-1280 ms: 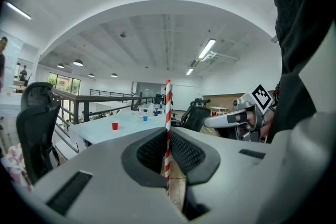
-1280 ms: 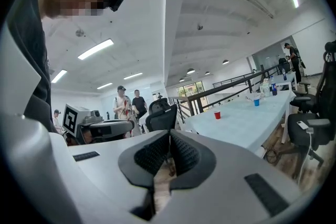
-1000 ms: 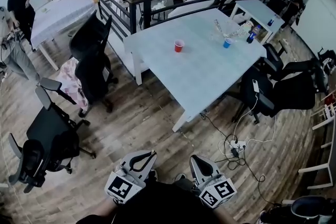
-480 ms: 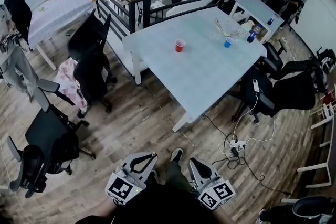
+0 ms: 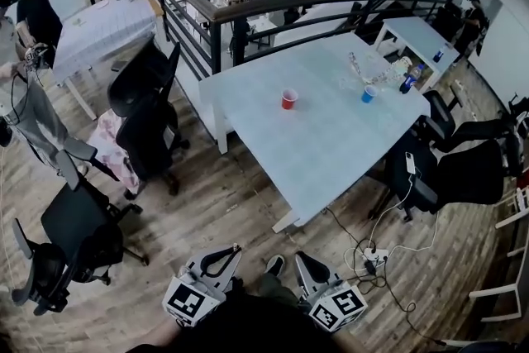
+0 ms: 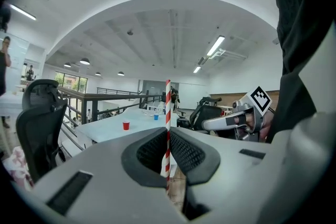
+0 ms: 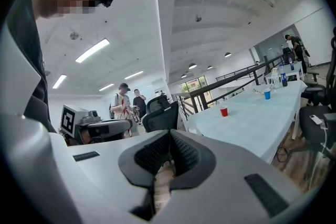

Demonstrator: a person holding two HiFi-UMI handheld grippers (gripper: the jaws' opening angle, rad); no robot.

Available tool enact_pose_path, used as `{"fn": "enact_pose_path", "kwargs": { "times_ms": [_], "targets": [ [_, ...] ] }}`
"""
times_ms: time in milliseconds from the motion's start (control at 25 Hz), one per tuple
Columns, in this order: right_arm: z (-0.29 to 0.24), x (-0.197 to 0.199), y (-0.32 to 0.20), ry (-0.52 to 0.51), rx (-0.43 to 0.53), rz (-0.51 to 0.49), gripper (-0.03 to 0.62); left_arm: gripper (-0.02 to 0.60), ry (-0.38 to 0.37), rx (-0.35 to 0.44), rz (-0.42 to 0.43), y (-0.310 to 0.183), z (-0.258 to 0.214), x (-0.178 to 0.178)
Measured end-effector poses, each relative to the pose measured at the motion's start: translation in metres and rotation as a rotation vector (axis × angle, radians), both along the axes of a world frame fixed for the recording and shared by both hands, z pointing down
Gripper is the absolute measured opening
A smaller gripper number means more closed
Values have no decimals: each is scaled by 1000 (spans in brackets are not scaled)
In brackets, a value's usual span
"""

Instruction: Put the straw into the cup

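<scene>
Stepping forward, you have brought the counter [image 5: 331, 153] a little nearer. The red cup [image 5: 288, 99] stands on it, well off. Left claw [image 6: 168, 136] is clenched on the striped straw [image 6: 168, 105], held upright. Right claw [image 7: 169, 136] is clenched, empty. Insertion not begun; approach only.

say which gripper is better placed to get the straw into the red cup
Left. The left gripper is shut on the straw, upright between its jaws; the right gripper is shut on nothing. Both hang well short of the red cup on the table, so reach favours neither.
</scene>
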State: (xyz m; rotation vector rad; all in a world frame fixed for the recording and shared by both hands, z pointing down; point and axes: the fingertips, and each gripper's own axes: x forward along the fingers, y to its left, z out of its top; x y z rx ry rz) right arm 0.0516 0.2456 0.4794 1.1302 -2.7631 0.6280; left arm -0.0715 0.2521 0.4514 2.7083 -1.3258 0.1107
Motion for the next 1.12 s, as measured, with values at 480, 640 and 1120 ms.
{"fn": "enact_pose_path", "kwargs": {
  "times_ms": [480,640,1120],
  "targets": [
    [-7,34,-98,-50,15,-110,31,28,-82,27,-17,-101,-22,66],
    [-12,54,-126,-67,17,-119,31,28,-103,32,-24,-124,-29,91],
    [-27,129,-182,-133,31,-4,31,28,-8,-84,-32,-171,-42,134]
  ]
}}
